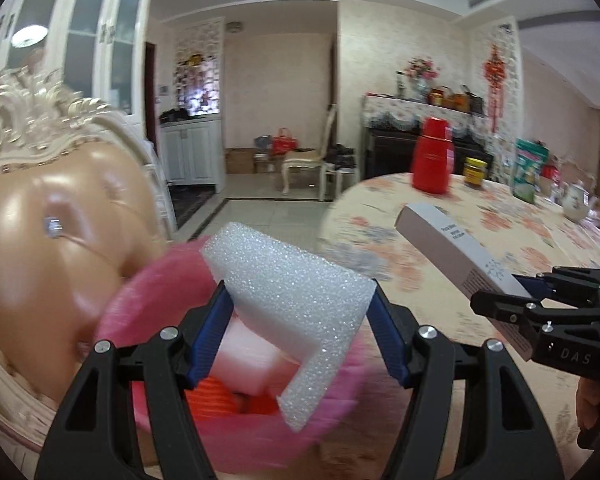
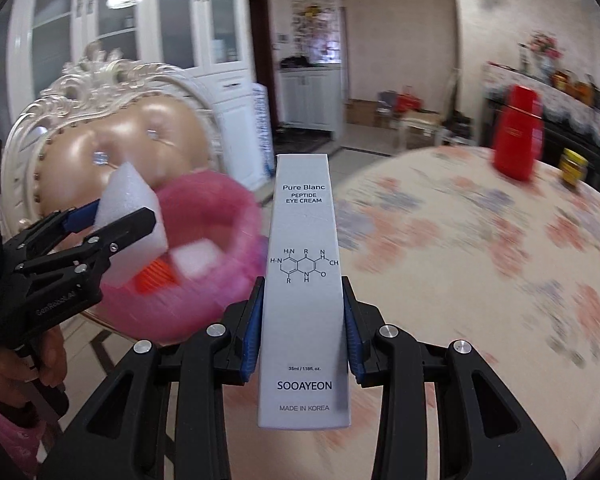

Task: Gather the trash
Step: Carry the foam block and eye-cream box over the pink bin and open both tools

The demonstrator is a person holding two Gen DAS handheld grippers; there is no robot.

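Your left gripper (image 1: pixel 300 332) is clamped on the foam piece (image 1: pixel 296 296) right above the pink bin (image 1: pixel 132 300). Your right gripper (image 2: pixel 303 336), farther out, clamps the eye cream box (image 2: pixel 304 280), long axis pointing forward, beside the bin's rim.

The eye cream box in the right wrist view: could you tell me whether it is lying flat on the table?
No, the eye cream box is clamped between the right gripper fingers, held up off the table.
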